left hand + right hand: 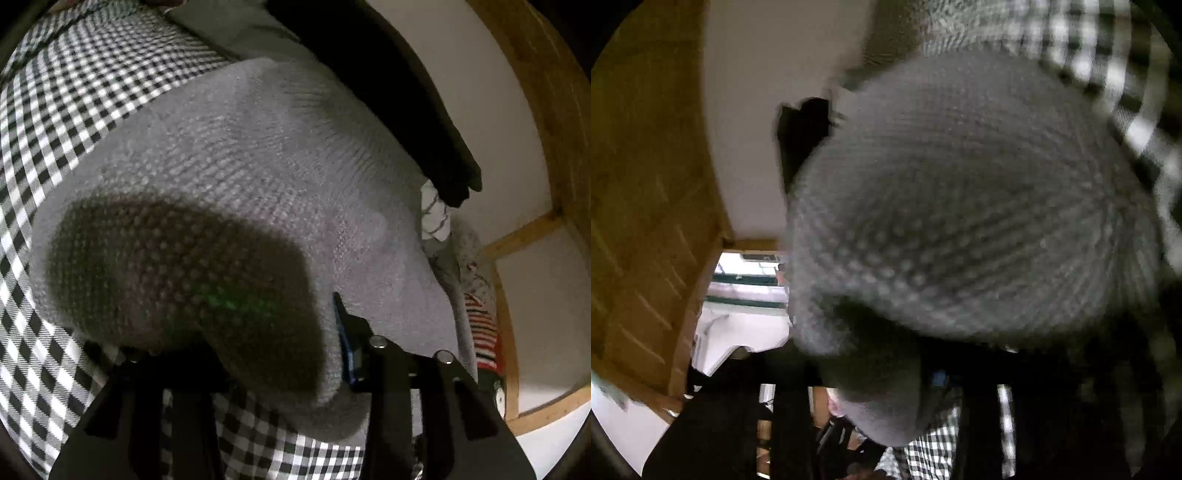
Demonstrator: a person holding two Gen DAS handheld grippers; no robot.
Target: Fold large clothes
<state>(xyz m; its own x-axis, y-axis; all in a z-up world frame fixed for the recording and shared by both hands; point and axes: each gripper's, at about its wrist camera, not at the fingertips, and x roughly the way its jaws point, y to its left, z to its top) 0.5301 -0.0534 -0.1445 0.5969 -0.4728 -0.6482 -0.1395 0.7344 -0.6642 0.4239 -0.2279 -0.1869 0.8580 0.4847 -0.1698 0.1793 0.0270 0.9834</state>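
While my left wrist view shows the left gripper (280,373) with fingers clamped on the grey knit sweater (236,177) over the checkered bed cover (55,110), my blurred right view shows the right gripper (882,402) pinching another bunch; folding looks barely started.

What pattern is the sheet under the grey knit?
Black-and-white check sheet, clearest in the left wrist view.
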